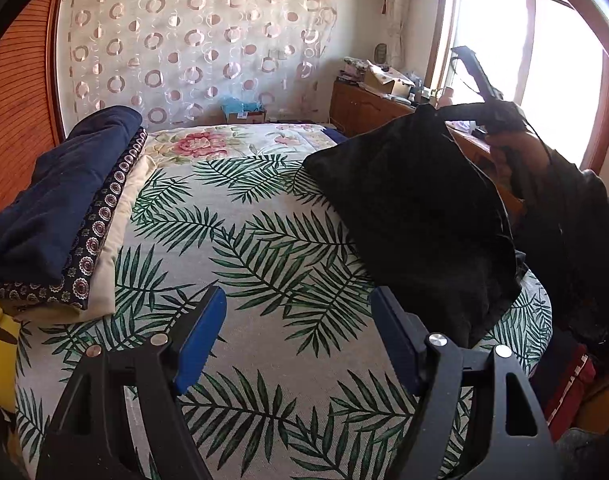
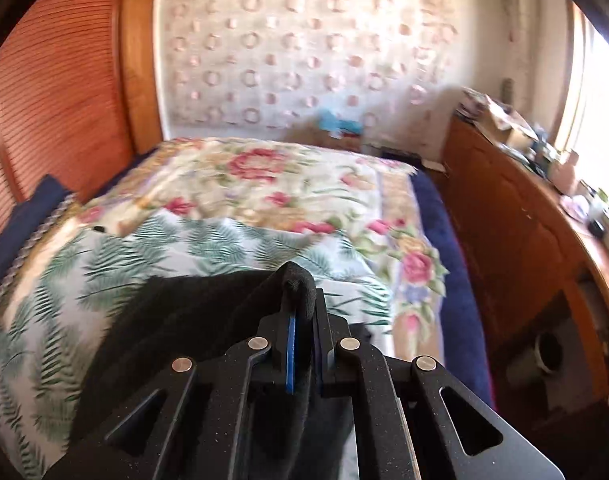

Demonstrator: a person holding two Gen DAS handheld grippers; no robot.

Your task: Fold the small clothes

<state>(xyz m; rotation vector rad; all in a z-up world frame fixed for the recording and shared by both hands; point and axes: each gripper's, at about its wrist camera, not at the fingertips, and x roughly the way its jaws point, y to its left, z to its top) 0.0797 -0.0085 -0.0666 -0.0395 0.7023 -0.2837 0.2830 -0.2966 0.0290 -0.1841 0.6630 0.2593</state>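
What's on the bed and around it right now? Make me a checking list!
Surface: bed under a palm-leaf cover, floral blanket beyond.
Job's things: black garment, one corner lifted, the rest draped on the bed.
Clutter: folded pile at the bed's left edge, navy on top.
Grippers: left gripper open, holding nothing; right gripper shut on the black garment.
Cables: nothing seen.
Surroundings: wooden cabinet with odds and ends on top, bright window, circle-patterned curtain.
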